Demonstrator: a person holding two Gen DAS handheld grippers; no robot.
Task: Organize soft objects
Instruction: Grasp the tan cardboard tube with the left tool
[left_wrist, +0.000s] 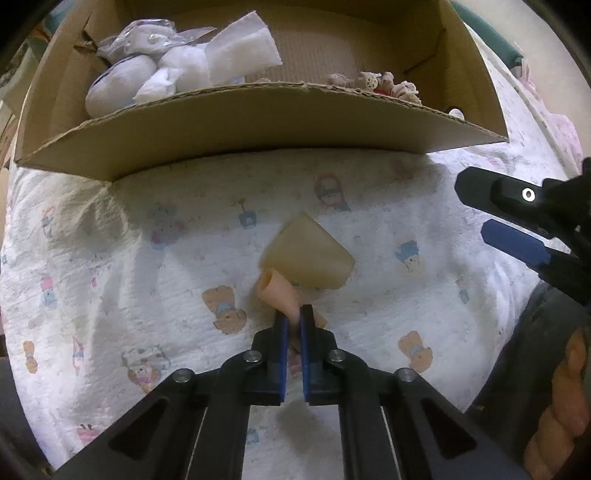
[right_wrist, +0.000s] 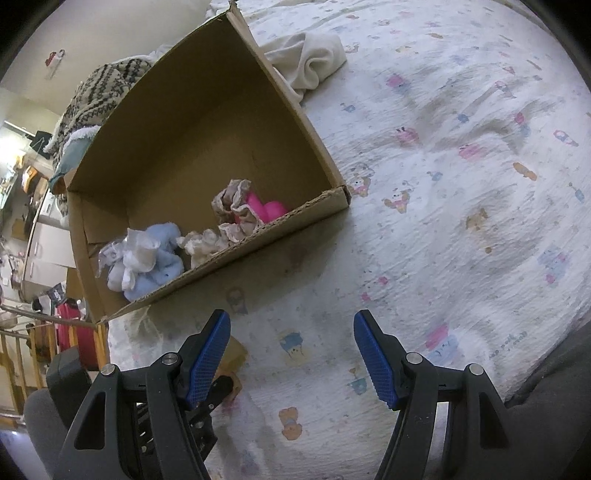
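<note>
left wrist view:
left gripper: black frame, blue pads, jaws pinching a small peach-pink soft tube-shaped piece; its open end points up-left
held piece: attached to or touching a beige cone-shaped soft foam piece, cannot tell which; both over the white bed cover with cartoon print, mid-bed, short of the box
box: brown open cardboard box on the bed, near wall facing the camera
box left side: pale blue plush toy in clear plastic wrap, white folded cloth leaning against it
box right side: small bunch of beige frilly fabric against the near wall
right gripper: comes in from the right edge, over the bed's right part, well apart from the held piece; jaws spread

right wrist view:
right gripper: jaws spread wide, nothing between them, over bare bed cover
box: upper left of the gripper, near corner on the bed
box contents: blue plush in plastic at the near-left corner, beige frilly fabric beside it, bright pink soft item tucked behind the fabric, touching it
outside box: cream crumpled cloth on the bed just beside the box's far-right wall
left gripper: partly seen behind the left blue pad, jaw state cannot tell from here
beyond bed: patterned knit blanket behind the box
</note>
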